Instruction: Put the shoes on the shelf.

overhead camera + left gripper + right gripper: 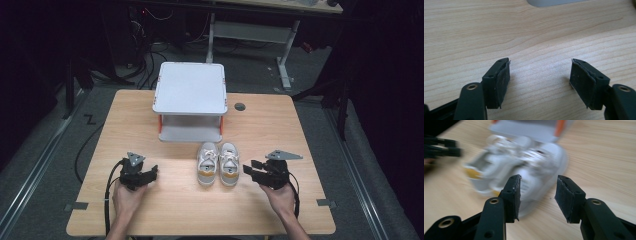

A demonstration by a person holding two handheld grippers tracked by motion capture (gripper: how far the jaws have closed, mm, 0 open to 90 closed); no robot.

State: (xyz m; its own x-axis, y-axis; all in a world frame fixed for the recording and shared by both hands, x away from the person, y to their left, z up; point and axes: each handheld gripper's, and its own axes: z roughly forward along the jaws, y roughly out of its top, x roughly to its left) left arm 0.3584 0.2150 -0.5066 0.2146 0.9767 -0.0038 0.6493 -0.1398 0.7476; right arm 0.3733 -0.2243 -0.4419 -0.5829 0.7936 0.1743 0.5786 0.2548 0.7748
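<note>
Pale wood desk [150, 210], dark room behind. Right hand-held gripper [248, 170] partly open, nothing between the pads, just beside the pair of small shoes [218, 163]. Left hand-held gripper [151, 172] wide open over bare wood, well apart from them. Beyond the shoes, a white shelf stand [190, 89]. Shoes not yet picked up; lifting probably left. No readable writing.

Light wooden worktop [150, 210], grain running across it. Beyond both tools sits a white two-tier shelf [190, 88] with orange corner posts, its flat top bare. A round grey grommet [240, 106] lies just beside that shelf, ahead of the right tool. Past the worktop's far edge, a dark floor with tangled cables [145, 30] and a white desk frame [285, 55].
</note>
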